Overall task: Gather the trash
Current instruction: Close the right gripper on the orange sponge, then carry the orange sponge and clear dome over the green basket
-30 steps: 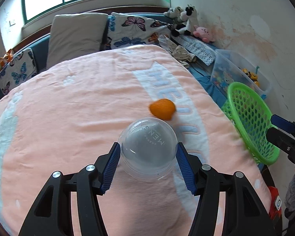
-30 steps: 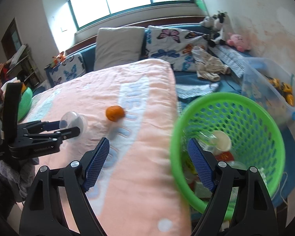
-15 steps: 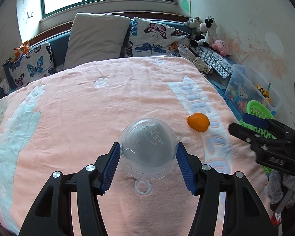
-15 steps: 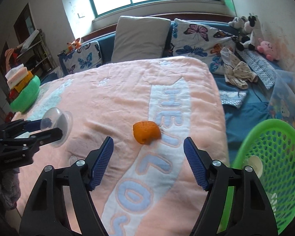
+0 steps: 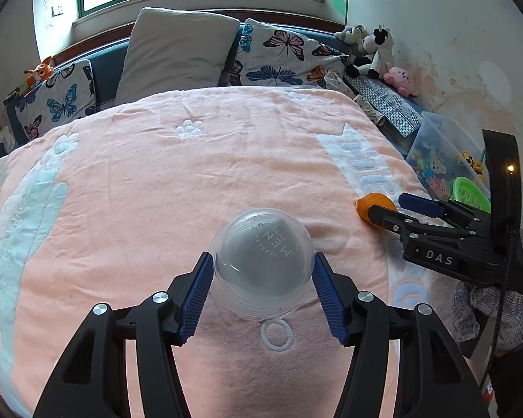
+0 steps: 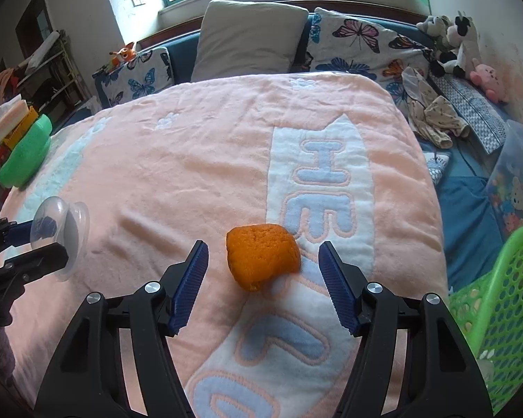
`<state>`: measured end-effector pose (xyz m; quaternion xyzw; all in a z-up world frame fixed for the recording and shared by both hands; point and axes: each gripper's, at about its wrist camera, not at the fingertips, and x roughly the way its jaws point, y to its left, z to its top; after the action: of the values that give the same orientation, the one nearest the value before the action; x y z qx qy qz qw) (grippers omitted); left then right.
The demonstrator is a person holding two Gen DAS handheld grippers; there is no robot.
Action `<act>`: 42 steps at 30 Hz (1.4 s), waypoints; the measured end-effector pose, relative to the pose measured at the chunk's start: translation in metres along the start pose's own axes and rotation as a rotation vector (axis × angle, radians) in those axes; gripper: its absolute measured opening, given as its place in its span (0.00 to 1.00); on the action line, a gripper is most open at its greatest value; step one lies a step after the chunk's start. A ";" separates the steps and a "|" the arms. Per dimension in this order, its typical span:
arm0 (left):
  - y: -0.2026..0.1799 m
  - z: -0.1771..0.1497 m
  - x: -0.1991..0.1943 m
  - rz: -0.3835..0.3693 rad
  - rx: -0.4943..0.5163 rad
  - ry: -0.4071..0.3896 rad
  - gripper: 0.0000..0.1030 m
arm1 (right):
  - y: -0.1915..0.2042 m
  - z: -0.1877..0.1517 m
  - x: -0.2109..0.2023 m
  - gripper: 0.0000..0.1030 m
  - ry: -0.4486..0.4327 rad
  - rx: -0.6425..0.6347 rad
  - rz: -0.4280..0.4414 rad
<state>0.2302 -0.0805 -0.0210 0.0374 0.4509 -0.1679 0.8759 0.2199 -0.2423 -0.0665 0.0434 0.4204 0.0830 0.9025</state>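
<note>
- While the orange peel (image 6: 263,256) lies loose on the soft pink blanket (image 6: 191,160), it could be nudged or rolled aside if one blue pad (image 6: 191,284) meets it before the other, since it sits nearer the right-hand pad than the left in the right wrist view.
- A fold of blanket could be pinched along with the peel if the jaws are brought down too deep into the plush.
- The clear plastic dome lid (image 5: 263,263) is smooth and rounded, so it is judged liable to slip or pop out of the left gripper (image 5: 263,296) should the squeeze be uneven.
- A drop short of the green basket (image 6: 498,299), seen at the bed's edge, is possible if either item is released early.
- The right gripper (image 6: 263,285) is seen about half spread with its jaws closing; the peel is between the pads but no contact is shown yet.
- The left gripper is clamped on the dome lid, both pads pressed to its sides, and the lid is held just above the blanket.
- The peel rests on the white lettered strip of the blanket, just beside the right gripper in the left wrist view (image 5: 376,205).
</note>
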 end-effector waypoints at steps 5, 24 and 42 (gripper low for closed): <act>0.003 -0.001 0.006 -0.001 -0.006 0.008 0.55 | 0.004 0.003 0.014 0.60 0.023 -0.032 -0.035; -0.020 -0.003 -0.003 -0.027 0.013 -0.004 0.55 | -0.007 -0.012 -0.033 0.42 -0.013 0.021 -0.037; -0.105 -0.004 -0.020 -0.105 0.123 -0.020 0.55 | -0.063 -0.063 -0.127 0.42 -0.095 0.119 -0.120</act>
<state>0.1820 -0.1735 0.0013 0.0659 0.4322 -0.2413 0.8664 0.0985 -0.3272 -0.0206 0.0756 0.3829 0.0015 0.9207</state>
